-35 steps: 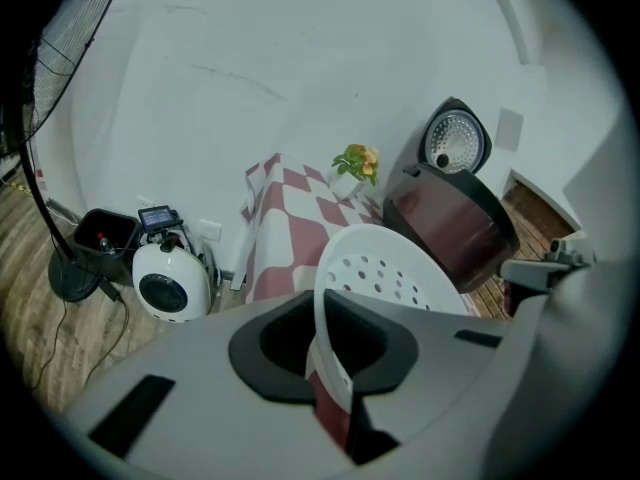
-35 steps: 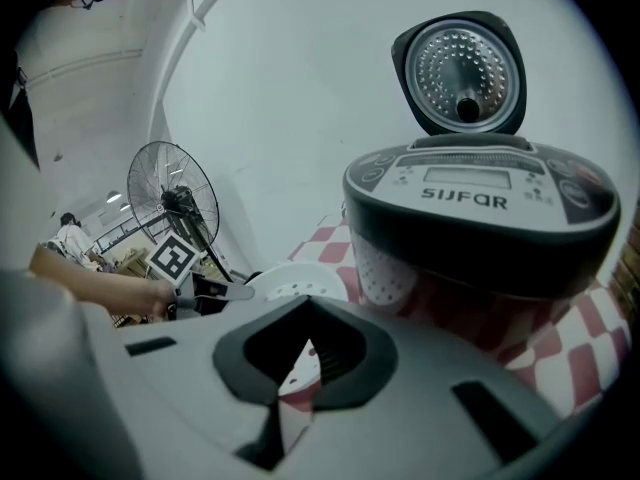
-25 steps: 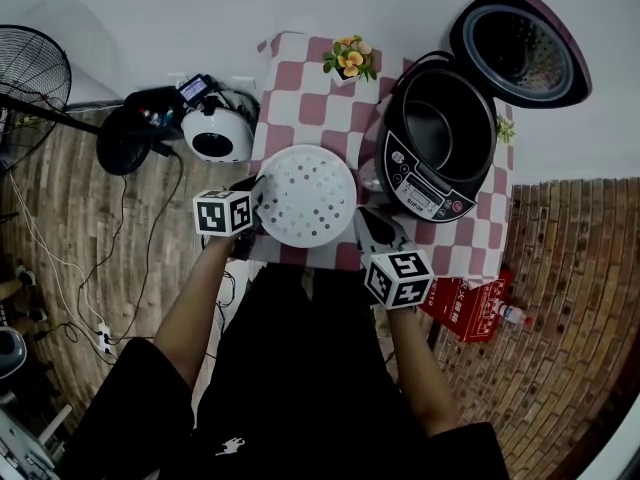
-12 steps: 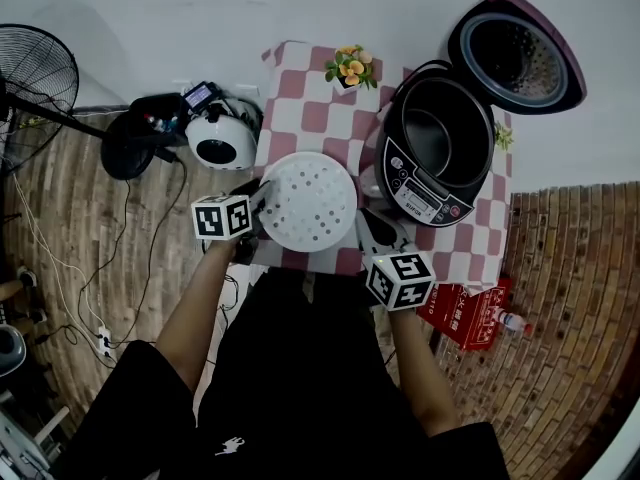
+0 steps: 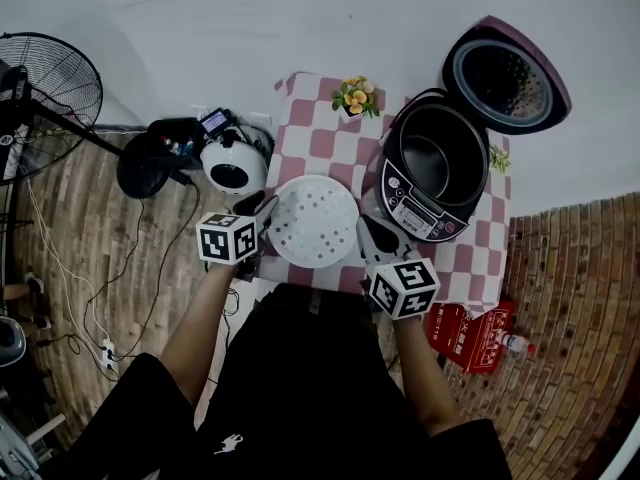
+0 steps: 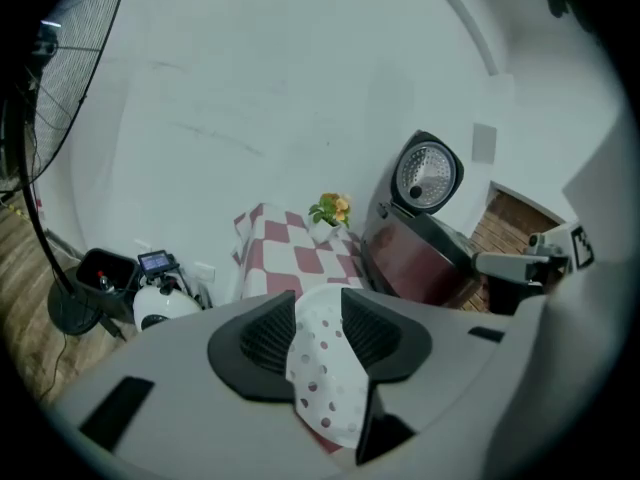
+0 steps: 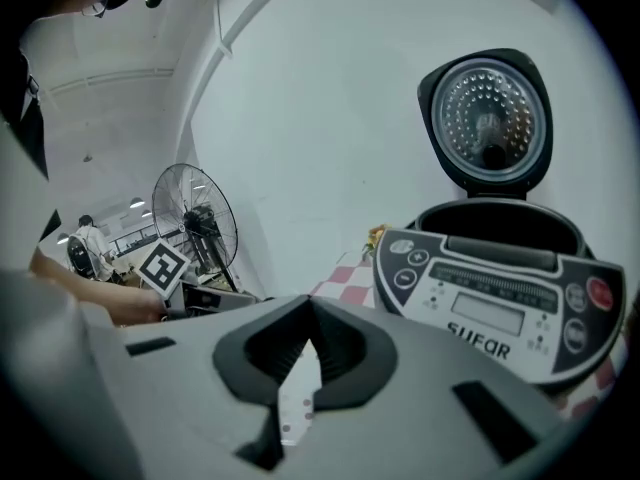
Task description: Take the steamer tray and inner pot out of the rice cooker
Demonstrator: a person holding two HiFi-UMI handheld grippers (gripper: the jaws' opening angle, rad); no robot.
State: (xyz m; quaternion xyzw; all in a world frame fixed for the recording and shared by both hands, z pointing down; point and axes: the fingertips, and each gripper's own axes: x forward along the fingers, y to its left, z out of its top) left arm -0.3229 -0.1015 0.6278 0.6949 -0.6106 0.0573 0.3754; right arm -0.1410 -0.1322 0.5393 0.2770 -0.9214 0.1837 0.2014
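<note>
Fingers [image 6: 262, 336] of the left gripper [image 6: 318, 308] have just been spreading. The steamer tray [image 5: 314, 220] shows in the gap with the pads off it, so I judge it released, flat on the checked table [image 5: 310, 108] beside the rice cooker [image 5: 415, 203]. Right gripper [image 7: 308, 318] is closed tip to tip — no grip confirmed. Inner pot [image 5: 425, 158] sits in the cooker, lid up — tray parked clear, likely to free access.

Head view: looking steeply down from high above the table [image 5: 325, 143]. Gripper views: riding low, close; all three are sharing the rice cooker [image 5: 420, 203].
</note>
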